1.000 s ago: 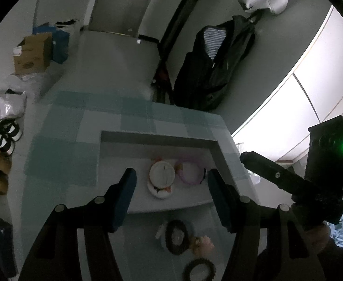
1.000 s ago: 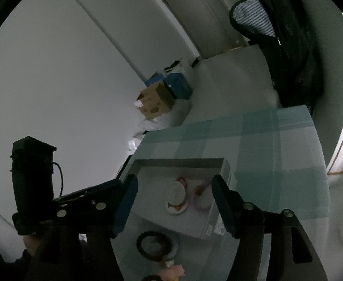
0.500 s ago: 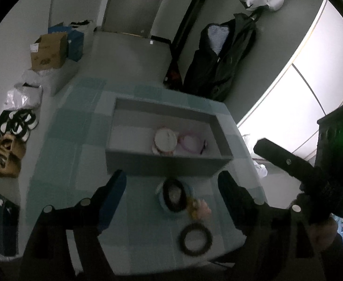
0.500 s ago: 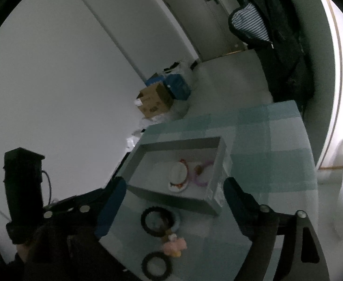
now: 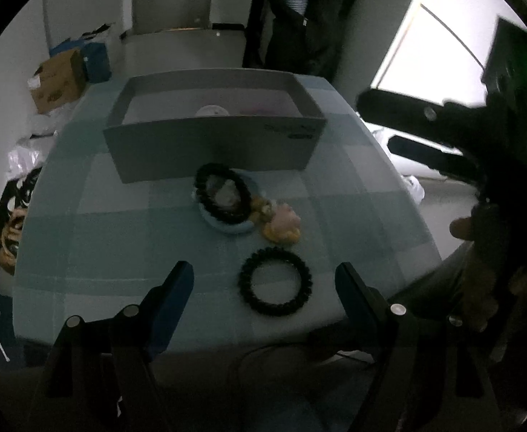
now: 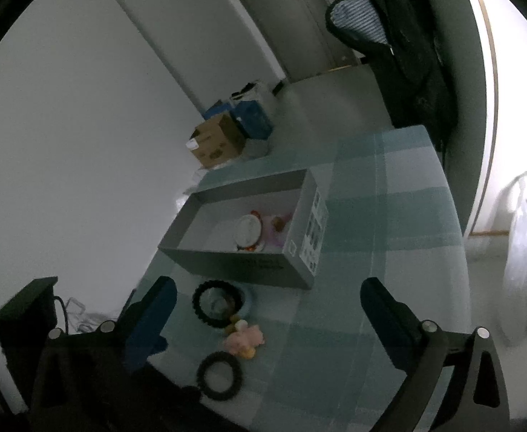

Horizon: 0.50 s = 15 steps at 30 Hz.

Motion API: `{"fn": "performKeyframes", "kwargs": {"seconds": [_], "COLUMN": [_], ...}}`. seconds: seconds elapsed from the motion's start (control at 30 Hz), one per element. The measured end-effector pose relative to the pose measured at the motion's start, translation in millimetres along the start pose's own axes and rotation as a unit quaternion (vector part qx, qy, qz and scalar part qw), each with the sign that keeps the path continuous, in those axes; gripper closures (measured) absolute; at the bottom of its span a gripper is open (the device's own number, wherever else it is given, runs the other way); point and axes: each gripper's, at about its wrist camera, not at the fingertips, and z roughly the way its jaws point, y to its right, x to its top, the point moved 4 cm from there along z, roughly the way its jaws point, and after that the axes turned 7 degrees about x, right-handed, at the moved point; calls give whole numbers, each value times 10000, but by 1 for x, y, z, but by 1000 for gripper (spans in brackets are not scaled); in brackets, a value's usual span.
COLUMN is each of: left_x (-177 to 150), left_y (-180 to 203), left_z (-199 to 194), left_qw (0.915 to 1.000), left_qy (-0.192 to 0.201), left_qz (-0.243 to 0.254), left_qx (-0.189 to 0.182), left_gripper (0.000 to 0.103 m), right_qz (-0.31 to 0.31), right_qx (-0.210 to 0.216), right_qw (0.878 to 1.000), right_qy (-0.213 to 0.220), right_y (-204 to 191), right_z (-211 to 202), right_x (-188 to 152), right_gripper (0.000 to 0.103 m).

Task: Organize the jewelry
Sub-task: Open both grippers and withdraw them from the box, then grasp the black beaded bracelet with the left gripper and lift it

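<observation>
Left tool (image 5: 264,280) withdrawn, bracelet (image 5: 275,280) between fingers

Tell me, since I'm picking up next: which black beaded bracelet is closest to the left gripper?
The black bracelet lying alone flat on the cloth, just ahead of the open left gripper. The other black bracelet rests on a light-blue piece near the grey box.

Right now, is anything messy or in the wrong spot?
Yes. Two black bracelets and a pink trinket lie on the checked tablecloth, outside the grey box. Nothing looks broken or spilled.
</observation>
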Motion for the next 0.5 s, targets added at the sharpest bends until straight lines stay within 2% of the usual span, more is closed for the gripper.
{"fn": "performKeyframes", "kwargs": {"seconds": [0.2,0.33,0.5], "left_x": [-4,-11,-10], "left_y": [1,-1,-1], "left_z": [16,25,28], "left_qw": [9992,9965,9968], "left_qy": [-260,-349,-385], "left_qz": [173,354,324], "left_qx": [267,669,625], "left_gripper": [26,26,26], "right_qz": [-43,150,184], "right_qx": [-131,-290,-329], "right_qw": [9999,9993,9992], "right_qy": [-61,-178,-147], "right_y": [3,14,16], "right_z": [1,3,-4], "right_x": [-3,-8,-9], "right_gripper": [0,0,0]}}
